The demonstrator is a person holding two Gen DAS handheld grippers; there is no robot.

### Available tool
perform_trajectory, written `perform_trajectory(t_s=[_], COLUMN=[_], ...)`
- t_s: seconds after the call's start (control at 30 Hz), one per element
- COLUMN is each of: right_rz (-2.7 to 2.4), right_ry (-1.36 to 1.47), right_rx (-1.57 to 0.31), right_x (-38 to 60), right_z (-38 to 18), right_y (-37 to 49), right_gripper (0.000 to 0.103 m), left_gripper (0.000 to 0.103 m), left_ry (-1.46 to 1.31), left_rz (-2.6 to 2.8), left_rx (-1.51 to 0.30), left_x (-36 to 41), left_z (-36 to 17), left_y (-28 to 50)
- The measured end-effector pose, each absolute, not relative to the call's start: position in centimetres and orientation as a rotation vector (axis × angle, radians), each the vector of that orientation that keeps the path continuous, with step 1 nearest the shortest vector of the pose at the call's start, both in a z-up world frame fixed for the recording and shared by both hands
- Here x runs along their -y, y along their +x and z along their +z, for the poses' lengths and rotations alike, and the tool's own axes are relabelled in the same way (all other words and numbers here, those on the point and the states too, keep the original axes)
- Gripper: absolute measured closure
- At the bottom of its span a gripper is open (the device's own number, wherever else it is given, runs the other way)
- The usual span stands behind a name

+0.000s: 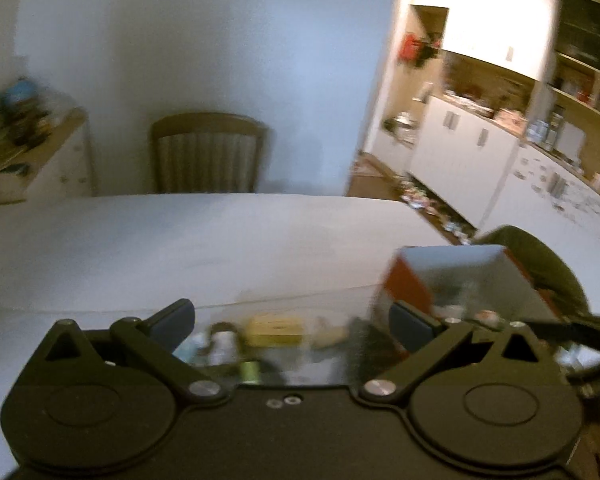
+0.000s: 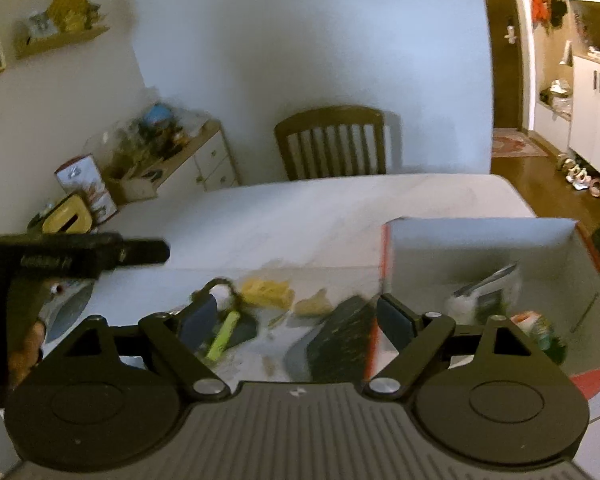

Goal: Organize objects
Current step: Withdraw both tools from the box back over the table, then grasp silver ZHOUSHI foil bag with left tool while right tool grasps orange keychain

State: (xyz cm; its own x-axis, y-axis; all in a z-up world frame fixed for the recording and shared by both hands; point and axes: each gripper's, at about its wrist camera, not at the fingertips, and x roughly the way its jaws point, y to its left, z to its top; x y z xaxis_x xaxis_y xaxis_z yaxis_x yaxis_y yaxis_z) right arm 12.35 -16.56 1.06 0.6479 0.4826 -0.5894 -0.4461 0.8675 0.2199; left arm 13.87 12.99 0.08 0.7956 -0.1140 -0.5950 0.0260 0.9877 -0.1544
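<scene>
Two grippers up, both w/ fingers spread wide and nothing between them. My left gripper sits at bottom centre of the left wrist view, the right gripper at bottom centre of the right wrist view. I read that as hovering between picks, not mid-grasp.

Task stuff is a loose scatter on the white table, low centre in the right view: a neon green marker lying flat by my left finger pad, a yellow lumpy item just past it, a small tan scrap beside that, and a dark textured flat piece next to the box wall. Blur is heavy, so can't ID those any further.

The red-sided box sits open-topped at lower right of the right view. A few items are already inside: a white-and-dark packet plus something green/orange near the bottom corner. I'd guess the box is the collection bin, parked close to the pile so trips stay short.

In the left view the same box is at lower right, the scatter smeared between my fingers, incl. a yellow blob.

Chair at far table edge, cabinet at mid left; neither involved.

Judgement: partway done, several pieces left outside.
</scene>
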Motion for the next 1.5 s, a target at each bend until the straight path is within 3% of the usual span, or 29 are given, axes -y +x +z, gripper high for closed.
perform_trajectory(t_s=[0.7, 1.3, 1.5], right_rz=[0.586, 0.676, 0.677], right_ry=[-0.134, -0.317, -0.359], right_rx=[-0.875, -0.953, -0.958], right_x=[4.0, -0.5, -1.8], right_z=[-7.2, -12.8, -14.2], right_y=[9.3, 8.5, 8.6], right_gripper=[0.016, 0.019, 0.027], left_gripper=[0.001, 0.002, 0.026], left_ry=[-0.242, -0.202, -0.235], left_rz=[0.083, 0.088, 0.067], left_rx=[-0.934, -1.026, -1.037], left_x=[-23.7, -23.8, -24.1], left_z=[-9.7, -13.7, -14.1], left_y=[15.9, 18.0, 18.0])
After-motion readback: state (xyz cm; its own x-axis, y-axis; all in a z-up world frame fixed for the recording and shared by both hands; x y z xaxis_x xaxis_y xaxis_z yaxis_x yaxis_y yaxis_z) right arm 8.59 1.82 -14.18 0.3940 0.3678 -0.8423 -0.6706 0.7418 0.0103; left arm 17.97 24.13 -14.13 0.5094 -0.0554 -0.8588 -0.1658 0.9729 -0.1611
